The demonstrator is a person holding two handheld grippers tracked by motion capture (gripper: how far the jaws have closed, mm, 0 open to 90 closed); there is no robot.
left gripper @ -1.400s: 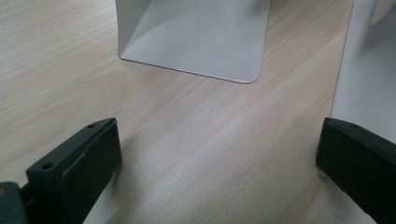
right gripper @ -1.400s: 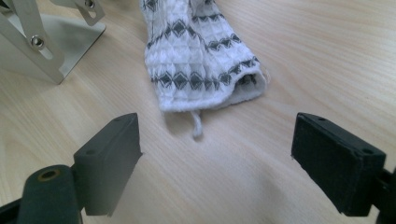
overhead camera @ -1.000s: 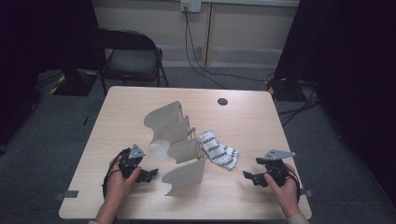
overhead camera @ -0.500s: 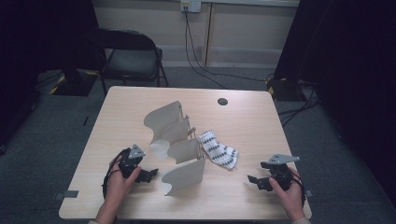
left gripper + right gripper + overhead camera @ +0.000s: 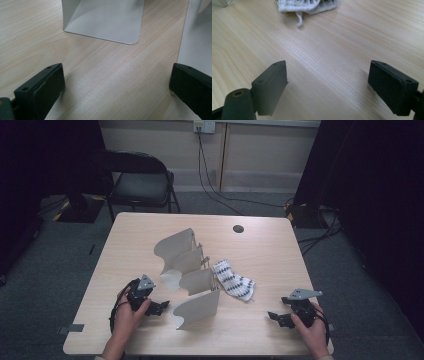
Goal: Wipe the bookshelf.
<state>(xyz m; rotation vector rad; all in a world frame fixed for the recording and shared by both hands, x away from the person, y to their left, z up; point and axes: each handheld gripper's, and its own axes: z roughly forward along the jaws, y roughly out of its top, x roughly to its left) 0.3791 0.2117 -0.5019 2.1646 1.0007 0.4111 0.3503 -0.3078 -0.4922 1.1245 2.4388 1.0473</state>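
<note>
With both the left gripper (image 5: 161,307) and right gripper (image 5: 274,316) wide open and empty, the approach step applies: the right must advance to the sock (image 5: 234,281).

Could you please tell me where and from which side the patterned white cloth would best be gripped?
I would take the patterned white cloth at its near right corner, where it bunches up from the table. The right tongs, open, have bare wood before them. Its left edge lies against the metal dividers, so that side looks crowded.
</note>
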